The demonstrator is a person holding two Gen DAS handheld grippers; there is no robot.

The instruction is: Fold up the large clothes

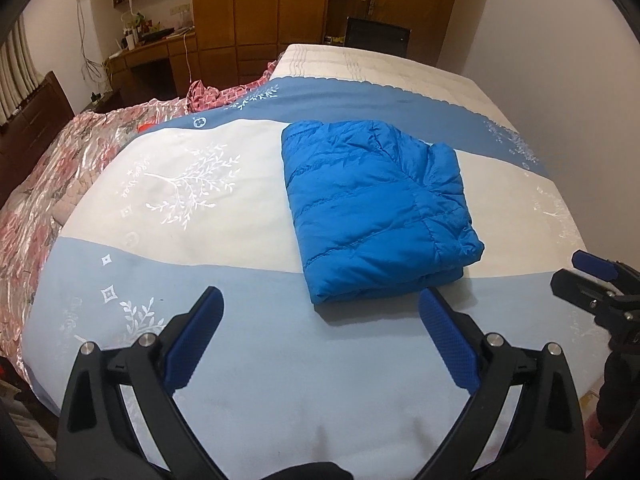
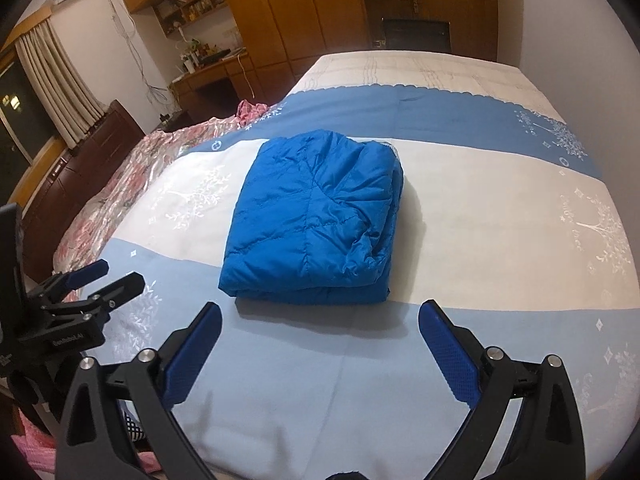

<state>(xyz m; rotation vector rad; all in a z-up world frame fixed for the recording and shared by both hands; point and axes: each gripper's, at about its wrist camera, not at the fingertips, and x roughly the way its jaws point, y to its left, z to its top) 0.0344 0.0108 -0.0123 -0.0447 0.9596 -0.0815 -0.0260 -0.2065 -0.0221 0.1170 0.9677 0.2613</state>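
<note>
A blue quilted jacket [image 1: 376, 204] lies folded into a compact rectangle on the bed's blue and white cover [image 1: 200, 208]; it also shows in the right wrist view [image 2: 316, 220]. My left gripper [image 1: 320, 300] is open and empty, held above the cover just in front of the jacket's near edge. My right gripper [image 2: 320, 314] is open and empty, also just in front of the jacket. Each gripper shows at the edge of the other's view: the right one [image 1: 580, 280] and the left one [image 2: 108, 276].
A pink floral quilt [image 1: 52, 184] lies along the bed's left side. A dark wooden headboard [image 2: 80, 176], a desk [image 1: 156, 56] and wardrobes [image 2: 296, 12] stand beyond. A white wall [image 1: 540, 32] borders the bed's right side.
</note>
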